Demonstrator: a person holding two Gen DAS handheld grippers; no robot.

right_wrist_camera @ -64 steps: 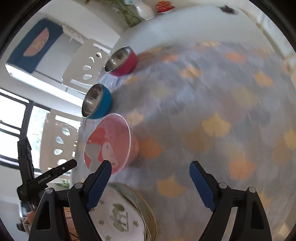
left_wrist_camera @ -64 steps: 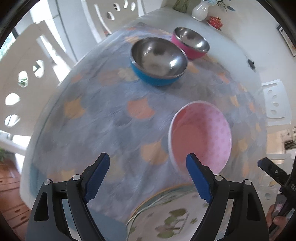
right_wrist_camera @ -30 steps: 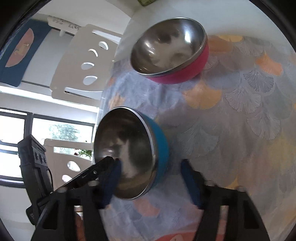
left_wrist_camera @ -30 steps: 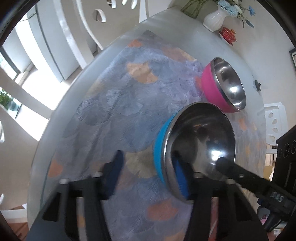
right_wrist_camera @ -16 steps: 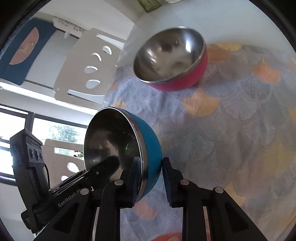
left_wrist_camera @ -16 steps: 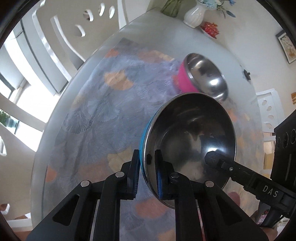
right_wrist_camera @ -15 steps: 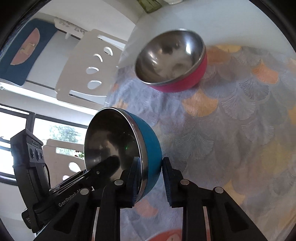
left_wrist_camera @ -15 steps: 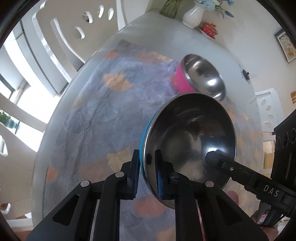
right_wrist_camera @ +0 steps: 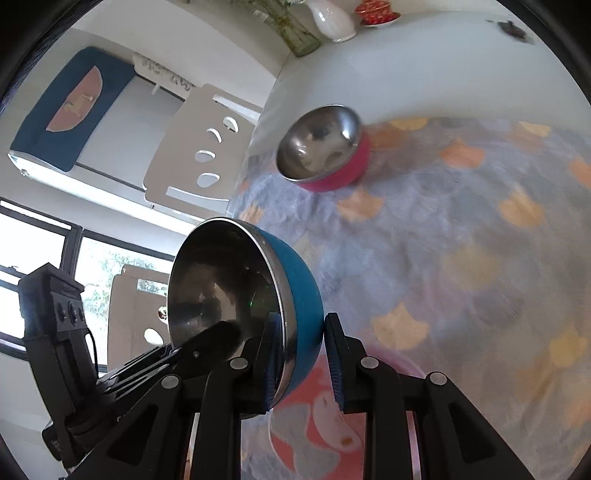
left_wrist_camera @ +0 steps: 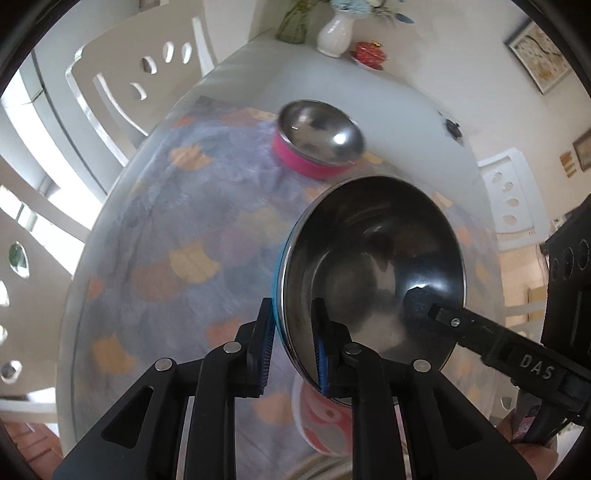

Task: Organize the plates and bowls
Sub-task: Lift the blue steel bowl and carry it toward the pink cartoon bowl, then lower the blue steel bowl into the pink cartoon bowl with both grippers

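Observation:
A steel bowl with a blue outside (left_wrist_camera: 373,266) (right_wrist_camera: 295,273) hangs tilted above the table, held by both grippers on opposite sides of its rim. My left gripper (left_wrist_camera: 291,347) is shut on the near rim, one pad inside and one outside. My right gripper (right_wrist_camera: 301,354) is shut on the other side in the same way. Farther back, a steel bowl with a pink outside (left_wrist_camera: 317,136) (right_wrist_camera: 325,151) rests on the table. A pink patterned bowl (left_wrist_camera: 325,421) (right_wrist_camera: 317,417) lies below the lifted one, partly hidden.
The round glass table (left_wrist_camera: 236,81) bears a grey and orange patterned cloth (left_wrist_camera: 177,236). White chairs (left_wrist_camera: 122,74) (right_wrist_camera: 199,147) stand around it. A white vase (left_wrist_camera: 334,31) and a small red dish (left_wrist_camera: 369,53) sit at the far edge. A plate rim (left_wrist_camera: 325,465) shows at the bottom.
Both grippers closed on the blue bowl's rim and raised it off the table. The pink steel bowl now looks farther away, and the pink patterned bowl has come into view below.

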